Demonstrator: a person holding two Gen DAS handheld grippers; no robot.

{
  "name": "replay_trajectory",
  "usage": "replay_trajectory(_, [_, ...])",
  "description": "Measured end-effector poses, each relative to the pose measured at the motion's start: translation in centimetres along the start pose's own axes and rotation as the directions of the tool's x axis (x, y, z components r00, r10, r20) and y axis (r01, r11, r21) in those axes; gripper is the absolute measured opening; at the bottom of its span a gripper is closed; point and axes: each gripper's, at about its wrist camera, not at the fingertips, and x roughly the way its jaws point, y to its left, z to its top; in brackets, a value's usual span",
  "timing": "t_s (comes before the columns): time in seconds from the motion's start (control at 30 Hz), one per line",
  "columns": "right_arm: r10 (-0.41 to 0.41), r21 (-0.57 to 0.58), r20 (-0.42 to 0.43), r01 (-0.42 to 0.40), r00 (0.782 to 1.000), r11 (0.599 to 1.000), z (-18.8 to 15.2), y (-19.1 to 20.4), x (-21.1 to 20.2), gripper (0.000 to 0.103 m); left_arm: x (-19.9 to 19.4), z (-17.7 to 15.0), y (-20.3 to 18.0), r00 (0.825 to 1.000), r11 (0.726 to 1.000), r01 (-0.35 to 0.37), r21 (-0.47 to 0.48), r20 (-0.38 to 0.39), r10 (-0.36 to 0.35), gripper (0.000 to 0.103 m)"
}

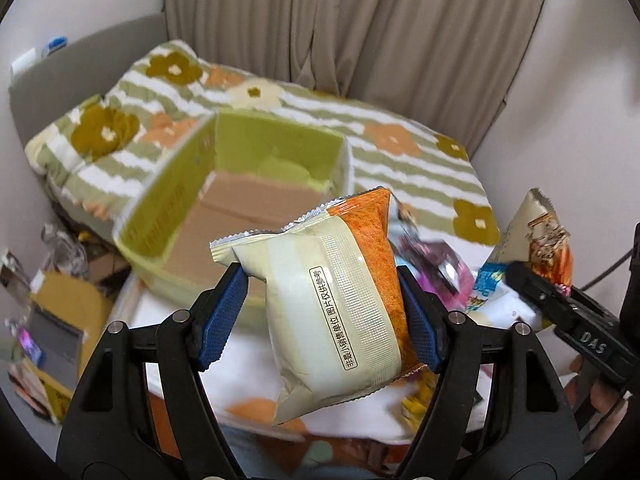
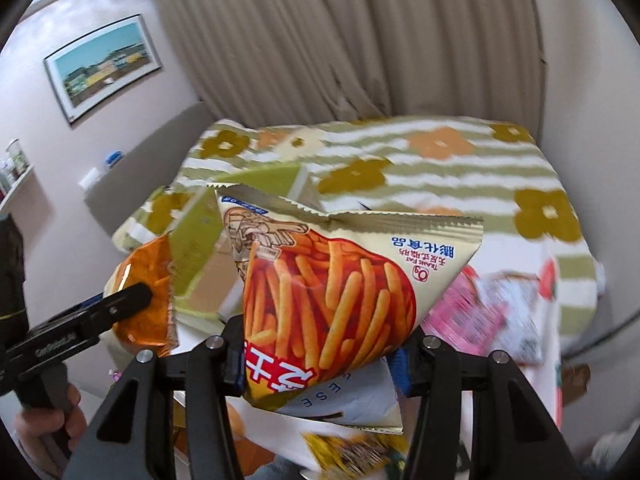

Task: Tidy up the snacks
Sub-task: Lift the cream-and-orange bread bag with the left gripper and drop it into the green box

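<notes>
My left gripper (image 1: 322, 312) is shut on a cream and orange snack bag (image 1: 340, 304), its back with a printed label turned to the camera, lifted above the bed. My right gripper (image 2: 320, 356) is shut on a bag of orange snack sticks (image 2: 332, 284), also held in the air. In the left wrist view that stick bag (image 1: 536, 236) shows at the right edge, clamped by the other gripper. In the right wrist view the orange bag (image 2: 142, 308) shows at the left. A green cardboard box (image 1: 240, 184) lies open on the bed behind, its brown floor bare.
A striped flower-pattern quilt (image 1: 400, 152) covers the bed. Several loose snack packets (image 2: 492, 312) lie on the white sheet below the grippers. Beige curtains (image 1: 360, 20) hang behind. Clutter and a cardboard box (image 1: 68, 312) sit on the floor at left. A hand (image 2: 52, 420) grips the left tool.
</notes>
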Motion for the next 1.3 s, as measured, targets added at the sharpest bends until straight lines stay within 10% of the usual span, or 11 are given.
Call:
replay_trajectory(0.63, [-0.169,0.022,-0.064,0.171,0.984,0.985,9.2,12.4,14.5,0.048,15.9,15.1,12.1,0.984,0.979,0.090,0.184,-0.168,-0.059,0.071])
replay_trajectory(0.87, [-0.252,0.015,-0.126,0.256,0.959,0.966,10.5,12.5,18.4,0.048,21.9,16.5,12.6,0.972,0.968,0.118,0.221,-0.226,-0.067,0.076])
replay_trajectory(0.97, [-0.270,0.010,-0.138,0.274,0.953,0.962,11.1,12.0,19.7,0.048,23.3,16.8,12.6,0.972,0.967,0.083,0.242,-0.234,-0.024,0.103])
replay_trajectory(1.3, [-0.248,-0.036,-0.180,0.245,0.952,0.969,12.1,11.9,22.9,0.048,21.4,16.5,15.1,0.974,0.981,0.051,0.185,-0.228,-0.008,0.103])
